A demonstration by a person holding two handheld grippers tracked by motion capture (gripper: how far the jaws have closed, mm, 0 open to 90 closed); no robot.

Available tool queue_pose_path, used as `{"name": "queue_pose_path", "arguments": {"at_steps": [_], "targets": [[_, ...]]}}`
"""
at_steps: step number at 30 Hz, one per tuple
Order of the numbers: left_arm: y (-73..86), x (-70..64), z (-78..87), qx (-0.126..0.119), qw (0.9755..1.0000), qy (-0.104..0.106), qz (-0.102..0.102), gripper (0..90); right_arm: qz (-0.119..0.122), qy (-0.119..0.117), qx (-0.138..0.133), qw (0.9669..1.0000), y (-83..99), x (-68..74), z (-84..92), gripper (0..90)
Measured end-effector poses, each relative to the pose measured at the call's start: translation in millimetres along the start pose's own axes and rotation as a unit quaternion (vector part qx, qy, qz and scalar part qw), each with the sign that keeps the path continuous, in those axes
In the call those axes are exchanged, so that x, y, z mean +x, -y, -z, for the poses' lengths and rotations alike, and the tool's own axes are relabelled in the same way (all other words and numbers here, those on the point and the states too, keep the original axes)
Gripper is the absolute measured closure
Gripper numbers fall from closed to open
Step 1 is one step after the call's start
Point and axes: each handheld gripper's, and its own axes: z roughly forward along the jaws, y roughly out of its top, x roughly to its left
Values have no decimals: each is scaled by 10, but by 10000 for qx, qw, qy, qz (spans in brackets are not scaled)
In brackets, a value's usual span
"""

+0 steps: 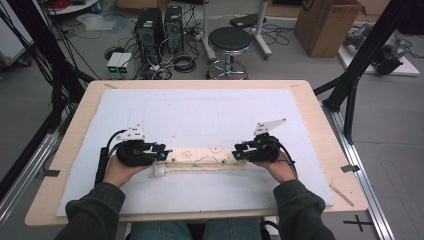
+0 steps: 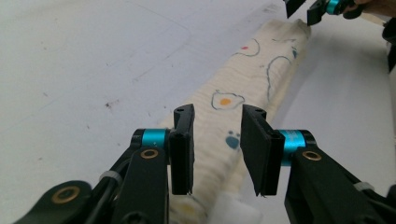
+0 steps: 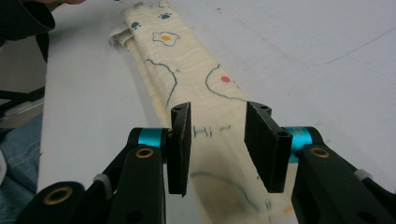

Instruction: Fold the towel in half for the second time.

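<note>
Your left gripper (image 2: 217, 149) and right gripper (image 3: 218, 147) stand parted over the folded cloth (image 1: 205, 159) – lift carelessly toward 12 o'clock, a jaw snags, fold undone.

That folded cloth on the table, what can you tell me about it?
The cloth is cream fabric with a faint ripple weave, printed with fried eggs, blue paw prints, red dots and a small "Hi". It is folded into a long narrow strip, lying flat across the white table cover. A white label pokes out near its left end. The left gripper and right gripper stand at either end, jaws apart, not pinching it.
</note>
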Motion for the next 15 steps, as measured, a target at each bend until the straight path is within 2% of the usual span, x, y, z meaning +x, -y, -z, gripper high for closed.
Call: {"name": "queue_pose_path", "arguments": {"at_steps": [2,4,6,10,13,15], "targets": [[-9,11,-122,165,9998,-45,-51,694,41,14,83,10000,-41,8,-131,609],[9,15,-221,295,9996,-52,11,720,77,30,177,9998,-65,12,-243,600],[28,12,-293,422,9991,-72,-14,742,118,39,273,9996,-82,16,-335,594],[65,-15,-358,652,9978,-45,-54,776,220,57,446,9987,-79,27,-450,576],[108,-48,-373,767,9970,48,-63,783,260,48,529,9982,-70,37,-474,563],[142,-57,-370,803,9967,100,-50,803,379,94,576,9976,-67,52,-473,558]]}}
